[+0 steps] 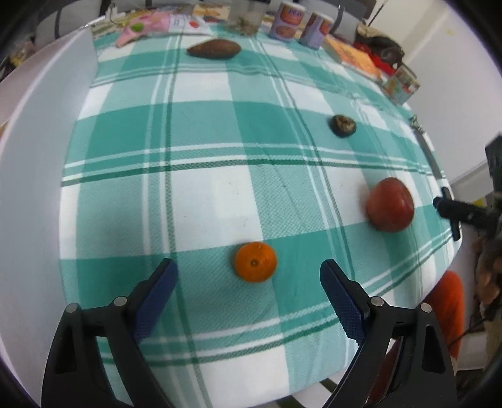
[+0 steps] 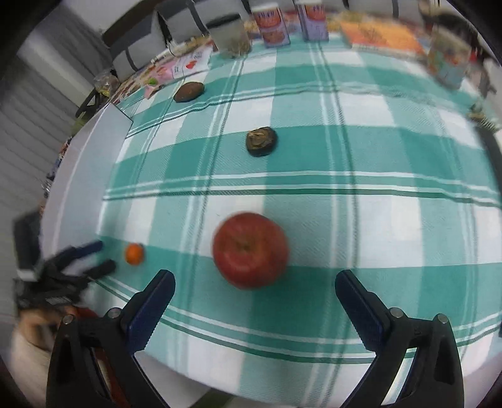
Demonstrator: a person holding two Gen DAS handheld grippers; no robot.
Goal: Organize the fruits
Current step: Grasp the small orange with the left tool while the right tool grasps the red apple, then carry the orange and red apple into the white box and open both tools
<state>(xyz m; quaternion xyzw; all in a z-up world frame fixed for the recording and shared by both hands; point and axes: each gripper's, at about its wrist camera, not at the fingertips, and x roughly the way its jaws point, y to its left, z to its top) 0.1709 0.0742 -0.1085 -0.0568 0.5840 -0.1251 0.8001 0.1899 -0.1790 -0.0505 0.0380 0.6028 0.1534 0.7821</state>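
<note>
A small orange tangerine lies on the green-and-white checked cloth, just ahead of my open, empty left gripper. A red apple lies just ahead of my open, empty right gripper. The apple also shows in the left wrist view, with the right gripper beside it. The tangerine and the left gripper show at the left of the right wrist view. A dark round fruit and a brown oval fruit lie farther back.
A white tray or board lies along the cloth's left side. Cartons, a jar, books and packets line the table's far edge. The near table edge is close below both grippers.
</note>
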